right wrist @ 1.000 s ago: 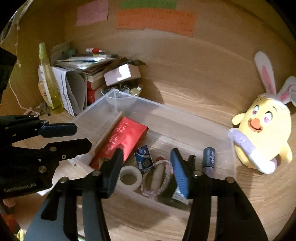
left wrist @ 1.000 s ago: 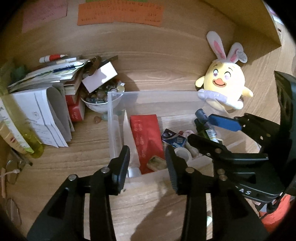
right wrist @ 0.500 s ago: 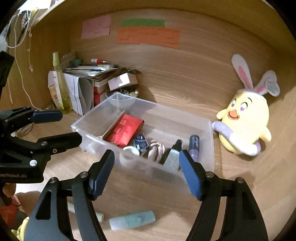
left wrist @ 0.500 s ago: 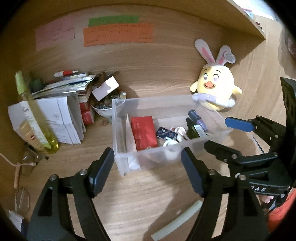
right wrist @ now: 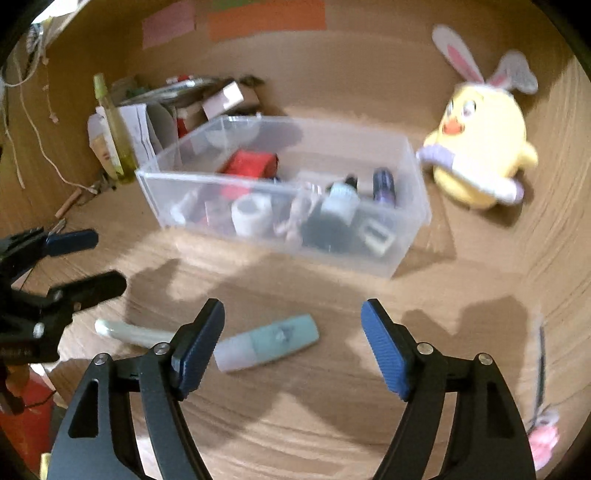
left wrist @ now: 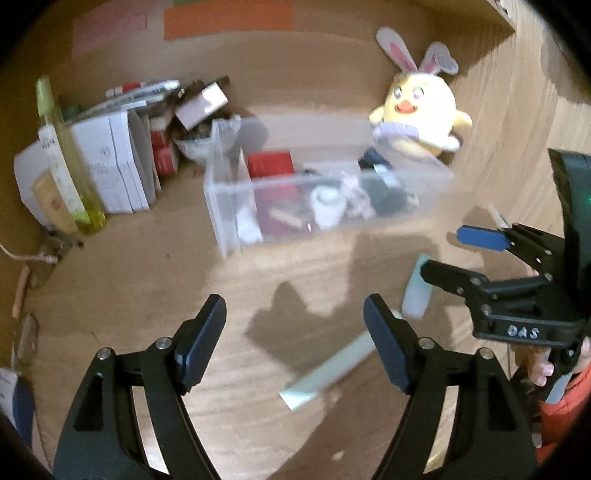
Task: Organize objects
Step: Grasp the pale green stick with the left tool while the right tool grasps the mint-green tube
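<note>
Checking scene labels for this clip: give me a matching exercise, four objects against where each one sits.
Things:
1. red packet
2. plush chick
3. pale green tube
4. yellow-green bottle

Places:
A. on the desk right of the clear bin
B. lying on the desk in front of the bin
C. inside the bin
D. upright left of the bin, by the paper stack

Pairs: 1-C, 2-A, 3-B, 4-D

Wooden counter (left wrist: pixel 155 295) fills lower frame under my view, bright light patch at centre, hard shadows across it. Wood-grain back wall (right wrist: pixel 369 74) across top, orange paper note (right wrist: pixel 266 18) and pink note (right wrist: pixel 168 22) stuck upper left.
</note>
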### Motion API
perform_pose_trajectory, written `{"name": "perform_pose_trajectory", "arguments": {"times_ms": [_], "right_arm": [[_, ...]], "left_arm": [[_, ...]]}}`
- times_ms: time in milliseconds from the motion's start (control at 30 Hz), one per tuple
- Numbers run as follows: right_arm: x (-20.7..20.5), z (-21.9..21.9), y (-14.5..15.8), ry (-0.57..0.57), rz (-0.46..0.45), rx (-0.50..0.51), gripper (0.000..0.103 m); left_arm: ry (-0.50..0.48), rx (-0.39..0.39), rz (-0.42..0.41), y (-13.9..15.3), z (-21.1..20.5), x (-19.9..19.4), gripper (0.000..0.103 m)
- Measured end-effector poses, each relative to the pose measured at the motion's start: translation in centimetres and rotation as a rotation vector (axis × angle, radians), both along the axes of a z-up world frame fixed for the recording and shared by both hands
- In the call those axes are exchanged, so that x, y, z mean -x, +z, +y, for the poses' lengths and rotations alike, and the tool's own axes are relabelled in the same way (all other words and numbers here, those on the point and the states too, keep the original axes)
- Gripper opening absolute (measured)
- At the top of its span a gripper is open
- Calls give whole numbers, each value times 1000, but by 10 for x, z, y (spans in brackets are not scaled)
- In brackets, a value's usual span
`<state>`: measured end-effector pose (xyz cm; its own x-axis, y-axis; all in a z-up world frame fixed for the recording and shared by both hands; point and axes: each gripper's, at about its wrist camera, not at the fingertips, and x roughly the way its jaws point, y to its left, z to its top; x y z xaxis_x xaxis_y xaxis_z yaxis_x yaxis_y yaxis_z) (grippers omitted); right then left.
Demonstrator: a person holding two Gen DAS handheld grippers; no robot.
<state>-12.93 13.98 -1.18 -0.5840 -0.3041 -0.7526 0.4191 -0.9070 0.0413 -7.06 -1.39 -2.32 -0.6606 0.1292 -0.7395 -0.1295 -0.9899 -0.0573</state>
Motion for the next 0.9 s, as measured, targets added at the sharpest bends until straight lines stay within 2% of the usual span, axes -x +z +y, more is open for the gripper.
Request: {"name": "perform_pose_trajectory", "arguments": {"times_ms": [300,433,567,700,800,867,900], "right_arm": [[7,-12,-24,-18,-97,13,74],[4,-15,-26,-13,-82,-6,73],[-3,-17,-25,10,-53,-49,52],[-3,-17,-25,26,-37,-68,35],[-2,-16,-25,37,-35,-69,23],[-3,-15,-25,42,-32,-64,23],[-3,-15,-26,44,-29,-61,23]], "left_arm": [[-66,13,-52,-23,15,-7,77],[-100,14,-79,-30,20,-4,77],[-117,17,-92,-34,25,-2,76],[-120,25,-90,-38,27,1,64],[-134,14,-82,-40,29,4,48],[-142,21,-78,-41,30,4,31],[-147,26,-77,-41,30,4,28]]}}
